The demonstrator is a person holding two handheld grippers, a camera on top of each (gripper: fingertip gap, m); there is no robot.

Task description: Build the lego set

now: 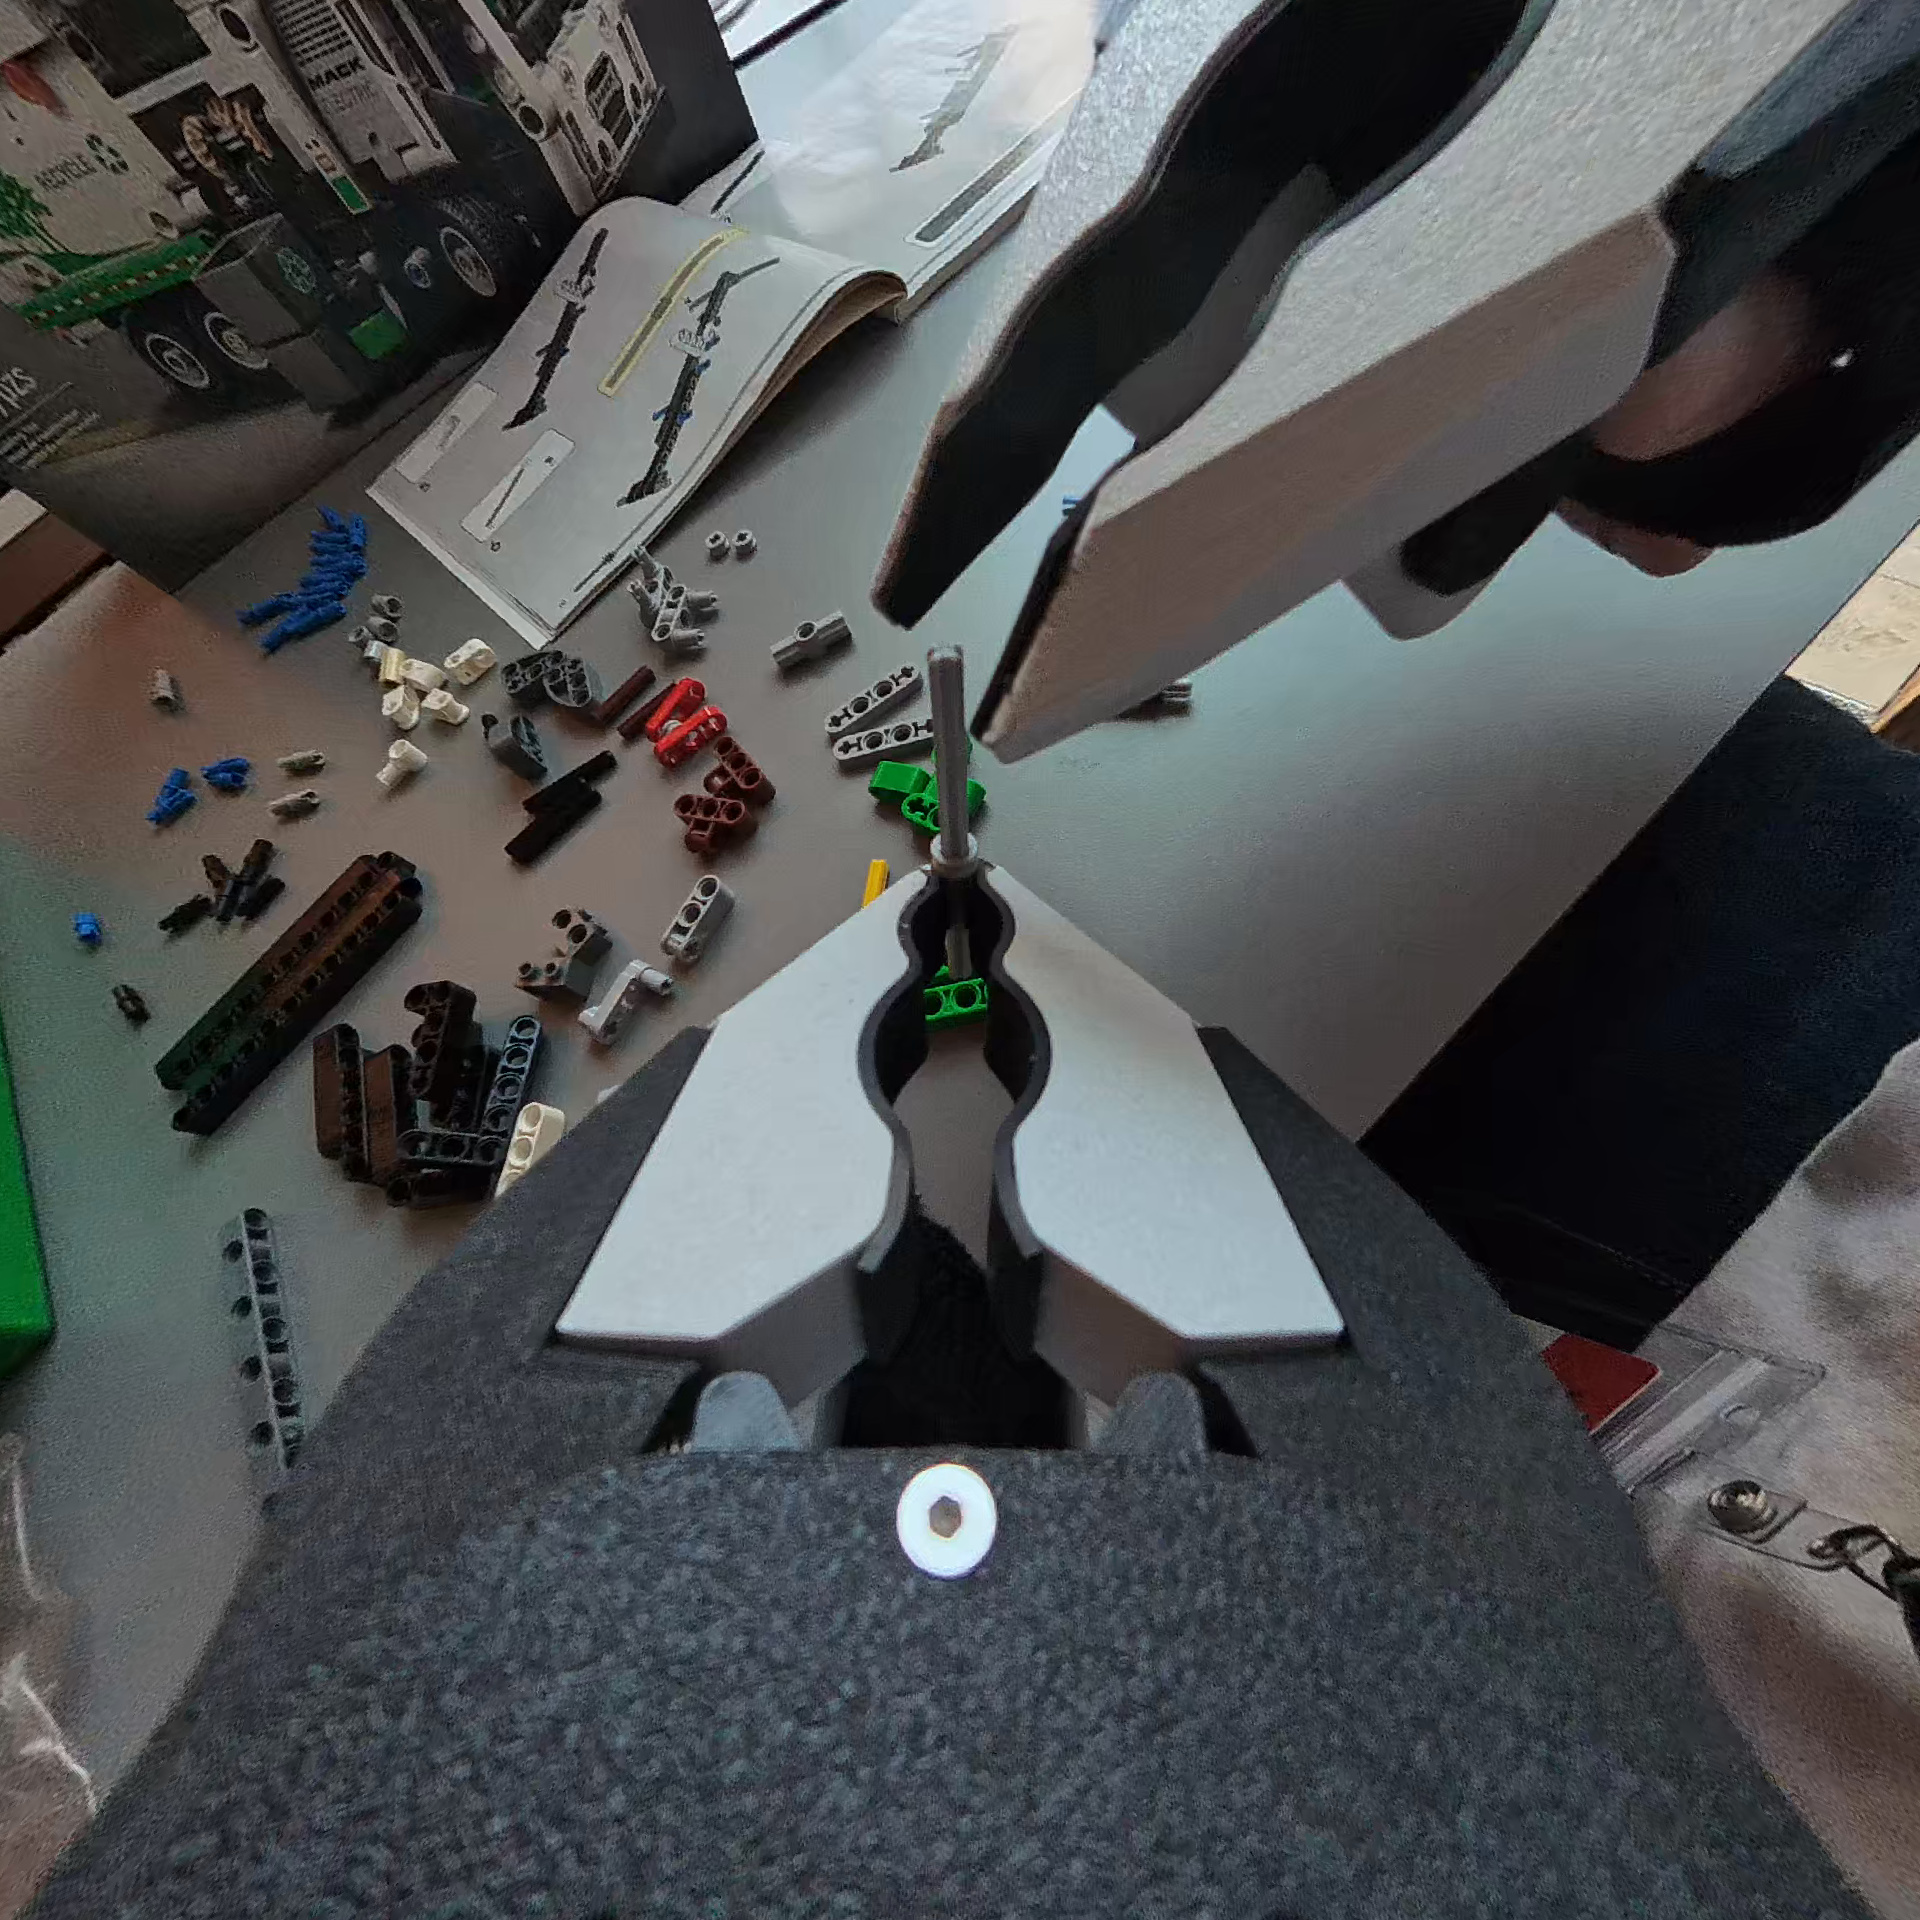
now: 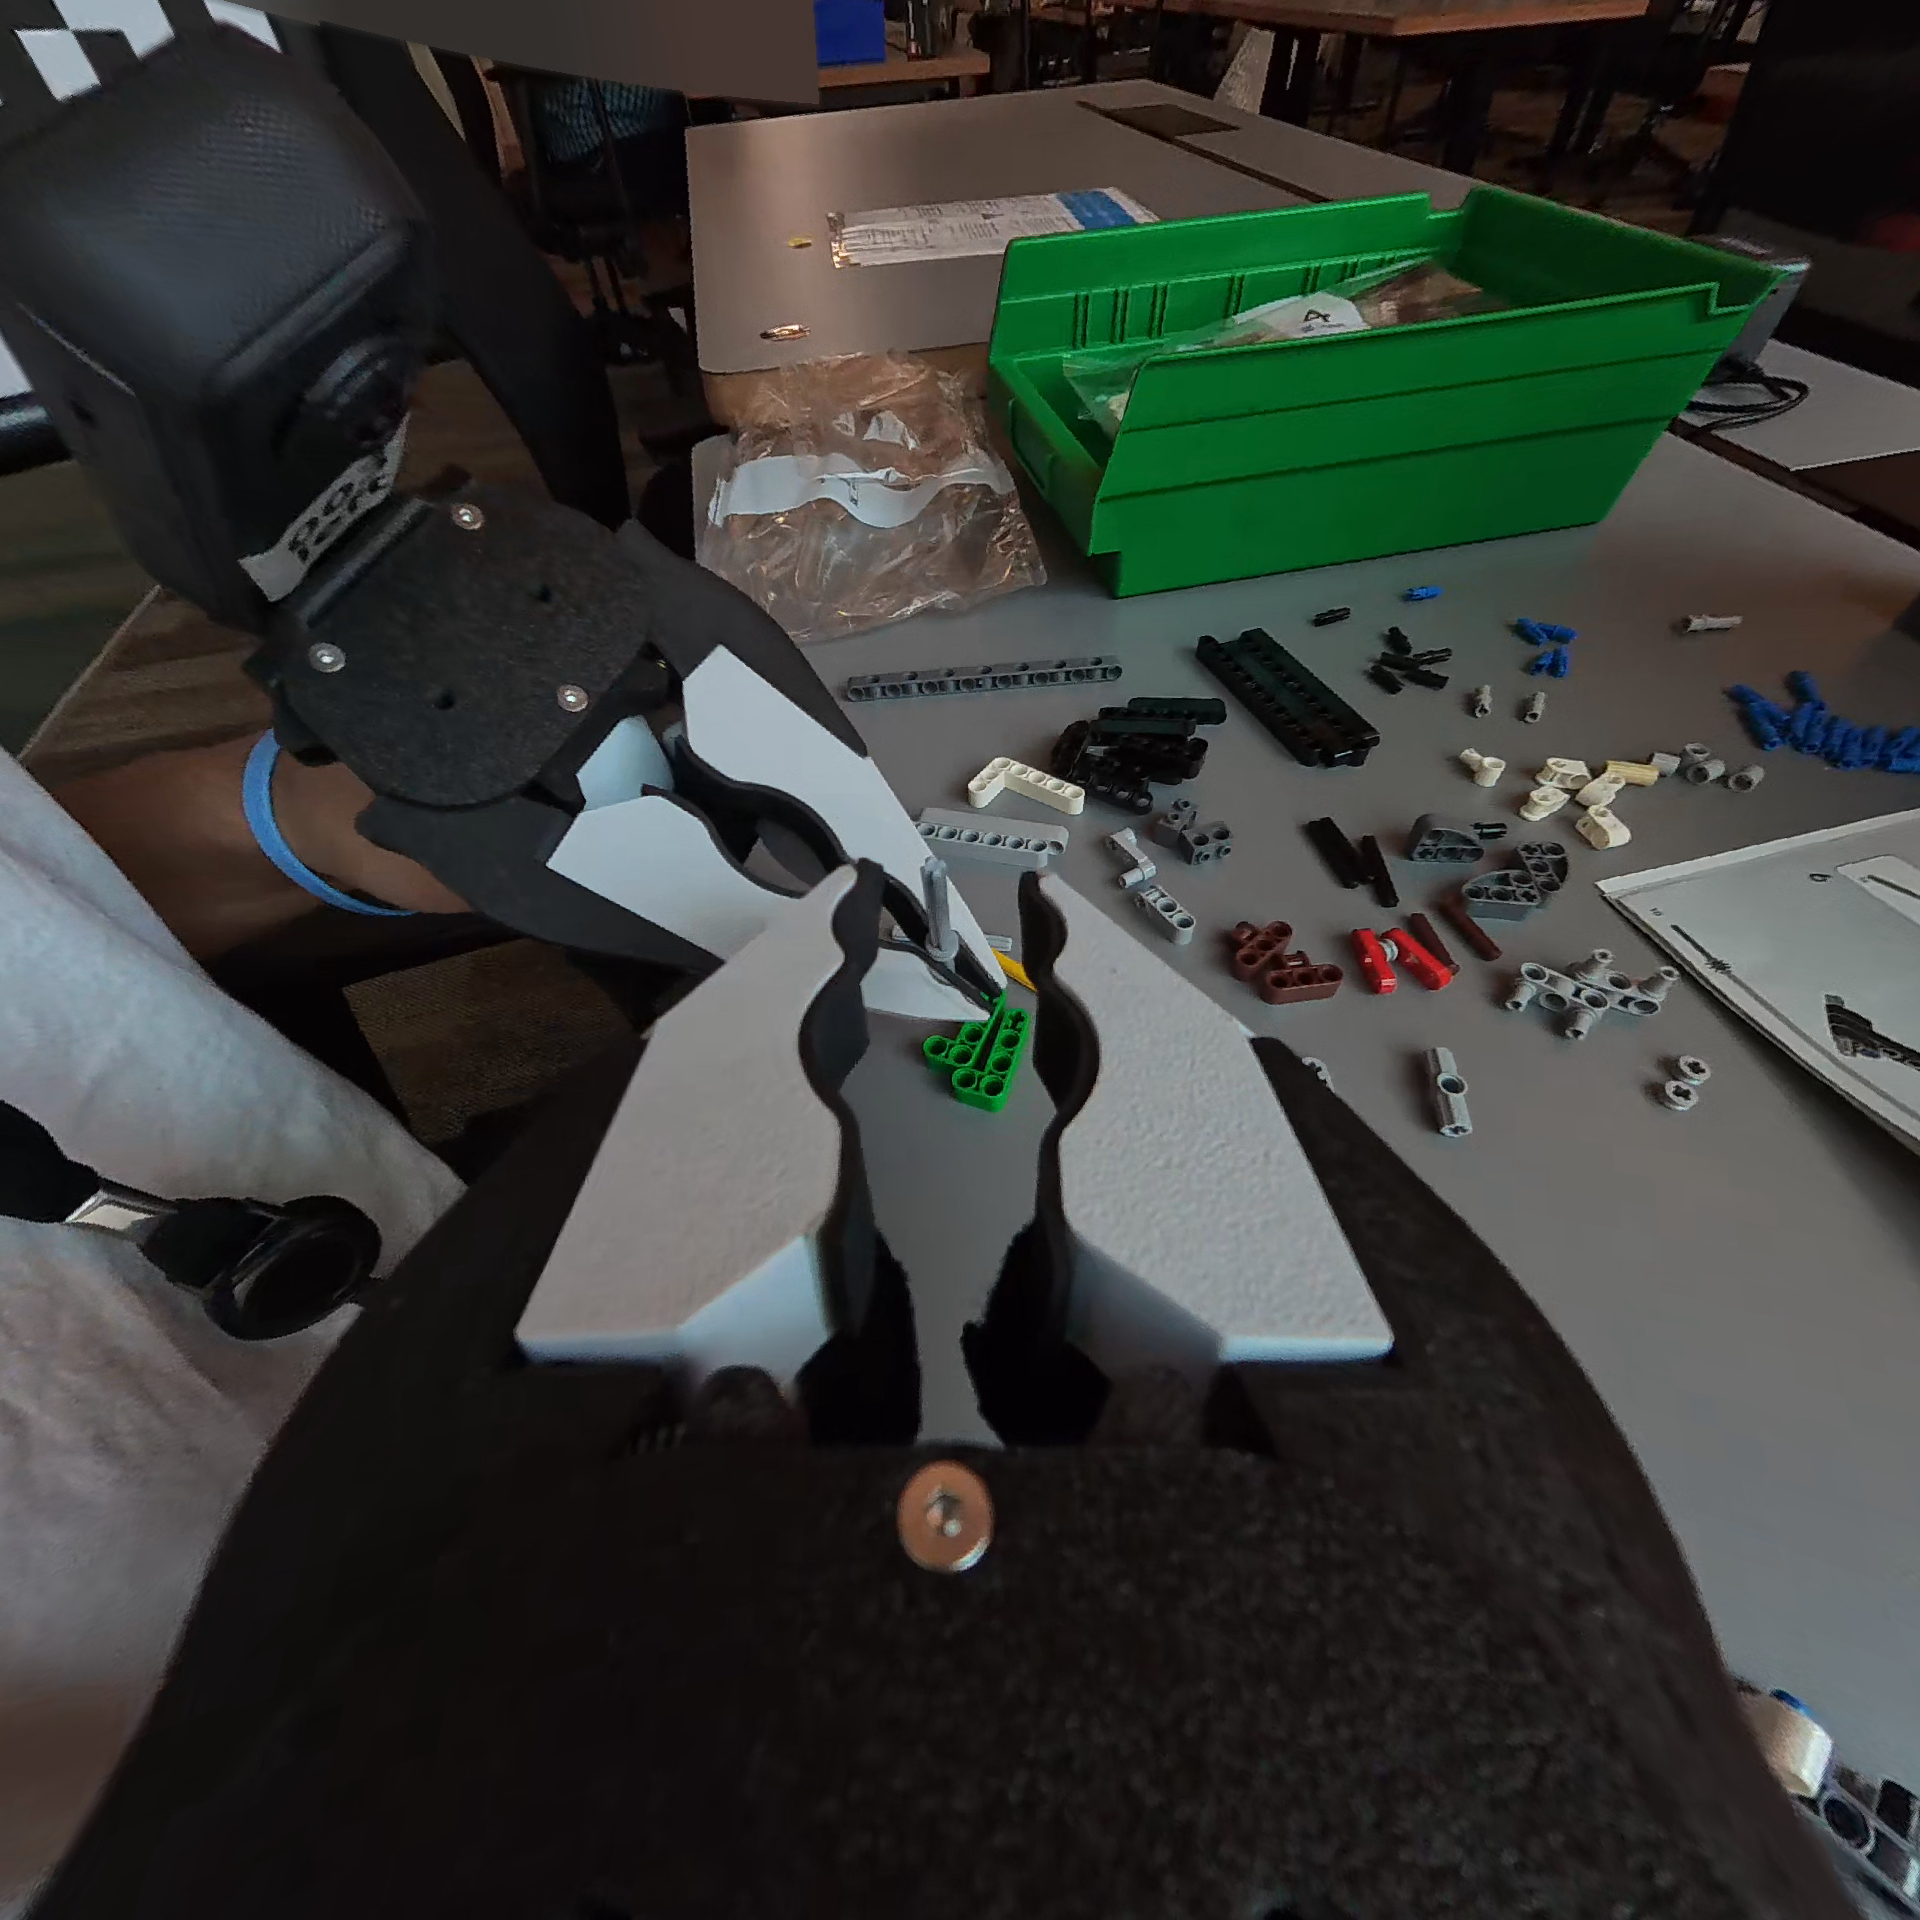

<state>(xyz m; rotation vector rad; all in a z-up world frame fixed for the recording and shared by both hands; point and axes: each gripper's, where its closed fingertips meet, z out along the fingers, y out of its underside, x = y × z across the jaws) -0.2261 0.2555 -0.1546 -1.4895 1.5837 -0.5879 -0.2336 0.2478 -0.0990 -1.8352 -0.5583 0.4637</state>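
Left wrist view shows left gripper (image 1: 954, 883) fingers clamping a grey axle (image 1: 945, 748); right gripper (image 2: 940, 914), fingers parted and empty, likely must add a green piece (image 2: 980, 1058).

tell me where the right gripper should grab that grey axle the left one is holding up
Probably the bare upper shaft of the grey axle, above its collar. It sticks out past the left gripper, which clamps the lower end. The right gripper is open, so bring it from the free tip end, fingers straddling the thin rod.
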